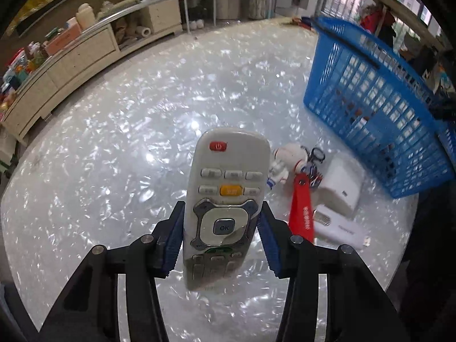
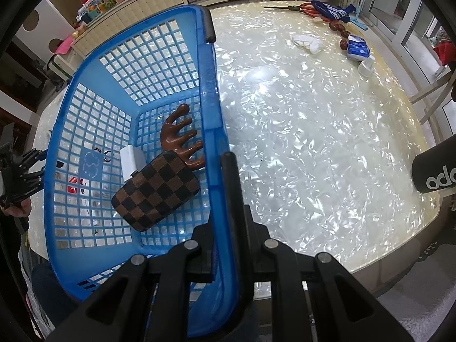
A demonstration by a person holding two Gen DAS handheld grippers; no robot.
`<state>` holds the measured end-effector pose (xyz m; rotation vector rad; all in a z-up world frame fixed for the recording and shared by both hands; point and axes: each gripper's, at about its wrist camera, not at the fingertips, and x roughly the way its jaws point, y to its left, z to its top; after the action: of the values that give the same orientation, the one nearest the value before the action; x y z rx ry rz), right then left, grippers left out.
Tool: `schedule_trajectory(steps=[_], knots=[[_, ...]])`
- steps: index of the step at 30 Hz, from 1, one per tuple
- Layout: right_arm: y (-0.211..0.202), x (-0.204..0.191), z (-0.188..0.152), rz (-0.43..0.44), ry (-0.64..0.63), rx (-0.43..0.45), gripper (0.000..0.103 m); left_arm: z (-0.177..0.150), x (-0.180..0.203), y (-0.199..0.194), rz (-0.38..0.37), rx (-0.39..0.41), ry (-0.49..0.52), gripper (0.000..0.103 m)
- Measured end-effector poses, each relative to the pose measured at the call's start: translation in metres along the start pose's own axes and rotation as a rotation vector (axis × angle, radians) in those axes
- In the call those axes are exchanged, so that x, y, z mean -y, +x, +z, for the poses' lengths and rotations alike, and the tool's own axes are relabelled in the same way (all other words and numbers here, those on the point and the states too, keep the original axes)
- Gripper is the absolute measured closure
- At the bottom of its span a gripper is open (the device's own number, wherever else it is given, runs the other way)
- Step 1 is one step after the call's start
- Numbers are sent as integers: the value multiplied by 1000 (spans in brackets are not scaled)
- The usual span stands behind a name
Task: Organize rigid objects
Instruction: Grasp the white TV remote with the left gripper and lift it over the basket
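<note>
1. The left gripper [image 1: 221, 228] clamps a grey plastic remote control [image 1: 226, 199], raised off the table beside the blue plastic lattice basket [image 1: 379, 108].
2. The right gripper [image 2: 225, 199] is closed on the basket's near rim.
3. A brown checkered pouch [image 2: 155, 191] lies inside the basket.

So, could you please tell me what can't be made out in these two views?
- Left wrist view: the remote control's lower end sits between the left gripper's jaws and is out of focus; its button labels are unreadable.
- Left wrist view: the red tag's print is too small to read.
- Right wrist view: the right gripper covers part of the blue basket's rim.
</note>
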<state>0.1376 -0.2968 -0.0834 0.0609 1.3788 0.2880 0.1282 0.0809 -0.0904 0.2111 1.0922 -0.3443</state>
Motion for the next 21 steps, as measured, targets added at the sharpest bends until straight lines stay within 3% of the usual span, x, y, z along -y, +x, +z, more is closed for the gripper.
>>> schedule_trajectory(steps=[13,21], knots=[[-9,2,-5,29,-7,19,90,13,14,-64,30,73,-42,51],[-15,3,-4,35,-14,35,90,47,44,-107,30,145,-5,51]])
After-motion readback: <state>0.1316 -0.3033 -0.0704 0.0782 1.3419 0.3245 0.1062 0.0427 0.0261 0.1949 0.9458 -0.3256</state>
